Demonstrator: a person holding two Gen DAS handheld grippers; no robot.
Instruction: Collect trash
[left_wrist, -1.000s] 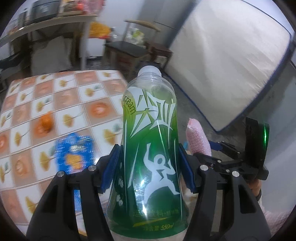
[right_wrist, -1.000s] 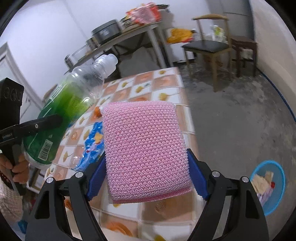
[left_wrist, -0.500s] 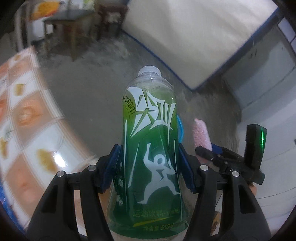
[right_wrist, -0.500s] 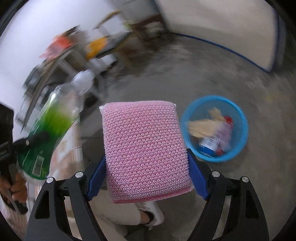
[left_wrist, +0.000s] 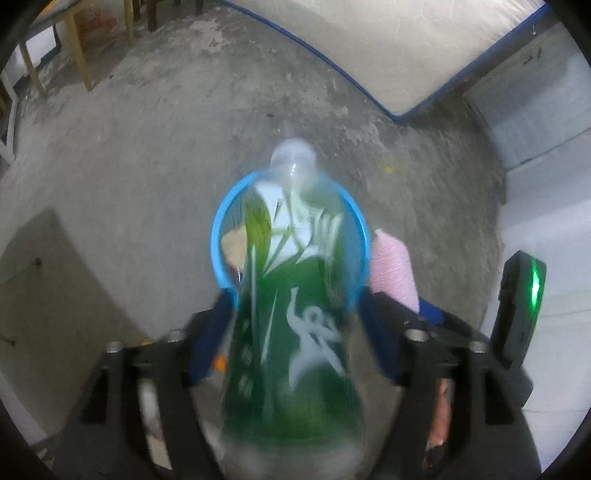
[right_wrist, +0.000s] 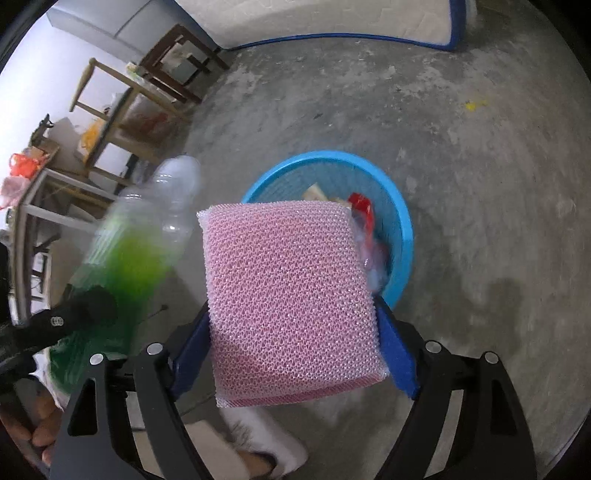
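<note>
The left gripper (left_wrist: 295, 332) has just been opening; its jaws stand apart, the blurred bottle (left_wrist: 291, 295) between them, over the bin (left_wrist: 218, 236). The right gripper (right_wrist: 291, 332) clamps the sponge (right_wrist: 291, 295) above the bin.

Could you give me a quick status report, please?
Left claw just opening, green bottle loose between. Right claw grips pink sponge. Blue basket below, nothing blocking.

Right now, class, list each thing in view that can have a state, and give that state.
left gripper, jaws just been opening, pads off the green bottle between them.
green bottle, capped, blurred, loose over the basket.
right gripper, shut on pink sponge.
blue basket, upright on floor, trash inside.
</note>
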